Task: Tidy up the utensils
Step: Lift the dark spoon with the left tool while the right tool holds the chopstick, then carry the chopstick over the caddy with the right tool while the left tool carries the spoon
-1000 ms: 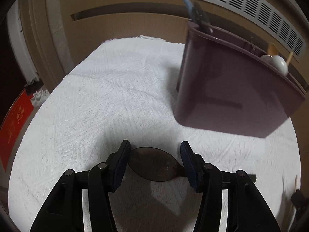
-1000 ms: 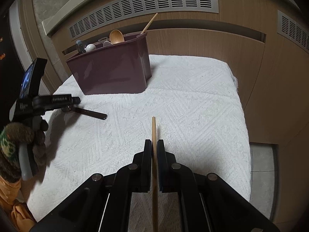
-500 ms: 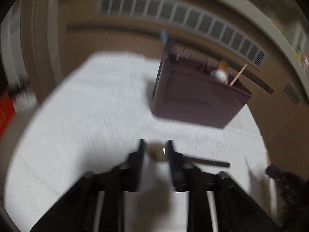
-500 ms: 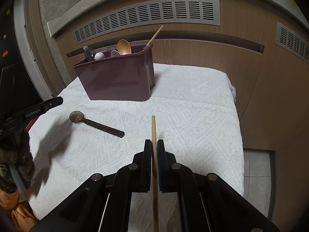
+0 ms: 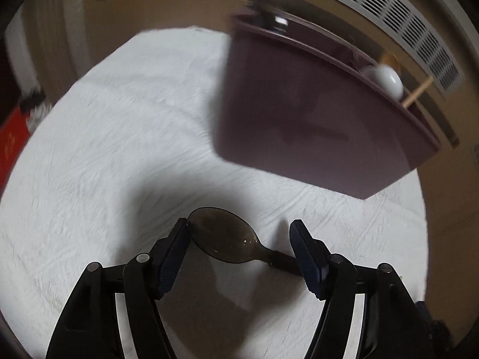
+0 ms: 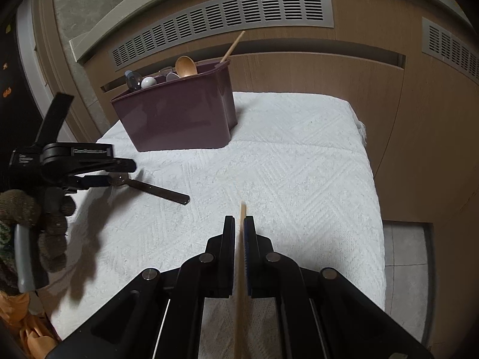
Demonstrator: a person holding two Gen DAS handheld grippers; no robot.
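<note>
A dark translucent brown spoon (image 5: 223, 240) lies on the white towel (image 5: 104, 155). My left gripper (image 5: 239, 233) is open, its jaws on either side of the spoon's bowl, low over the towel. In the right wrist view the spoon (image 6: 155, 191) lies with its handle pointing right, the left gripper (image 6: 119, 170) at its bowl. My right gripper (image 6: 239, 224) is shut on a thin wooden chopstick (image 6: 241, 257), held above the towel's front. A purple utensil holder (image 6: 176, 113) stands at the back, with a wooden spoon (image 6: 185, 65), a chopstick and other utensils in it.
The towel (image 6: 284, 164) covers a small table with wooden panels and vent grilles behind. The table's right edge drops to a tiled floor (image 6: 407, 257). The purple holder (image 5: 314, 125) stands close ahead and right of the left gripper.
The left gripper pulled back, then came down again over the spoon's bowl with its jaws open wide. The right gripper has kept hold of the chopstick and barely moved.
</note>
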